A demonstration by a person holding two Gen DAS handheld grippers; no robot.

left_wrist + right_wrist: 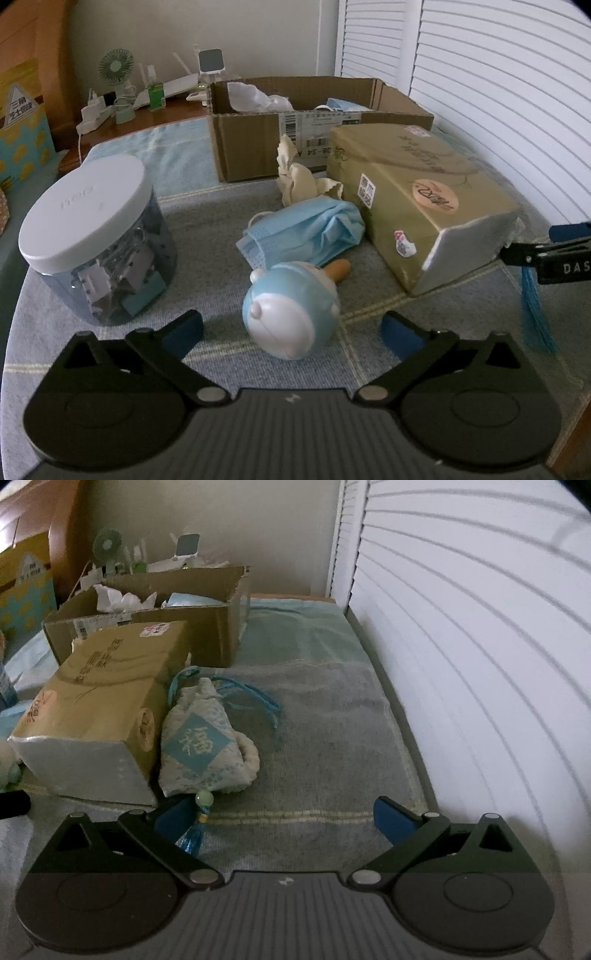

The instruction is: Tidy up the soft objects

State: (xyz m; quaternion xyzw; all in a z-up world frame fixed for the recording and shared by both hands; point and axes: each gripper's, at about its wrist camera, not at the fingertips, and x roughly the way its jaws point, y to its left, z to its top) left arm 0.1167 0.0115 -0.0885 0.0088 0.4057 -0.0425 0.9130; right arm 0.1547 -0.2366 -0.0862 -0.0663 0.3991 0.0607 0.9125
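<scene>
In the left wrist view, your left gripper (291, 334) is spread wide, and nothing is pinched between its blue pads. A blue and white toy (290, 314) lies on the towel (207, 258) between the two fingers, but the pads do not touch it. Just beyond the toy lies a crumpled blue mask (306, 230), and behind the mask a beige cloth (299, 177) stands bunched up. To the left is a jar (98, 240) with a white lid, full of clips. To the right is a gold box (424, 199), tilted toward you. At the far side an open carton (295, 125) holds white tissue and another blue mask. At the right edge you see a finger of your right gripper (554, 254), with a blue tassel (537, 314) below it.

In the right wrist view, your right gripper (288, 818) is also spread wide and holds nothing. A pouch (201, 746) with a blue diamond label lies on the towel (325, 720), touching the right side of the gold box (99, 701). Its blue cord (251, 696) runs to the far right. Its bead (204, 798) and tassel (192, 834) lie at your left finger; whether they touch the pad I cannot tell. The carton (177, 624) is behind the box. White shutters (480, 646) fill the right side.
</scene>
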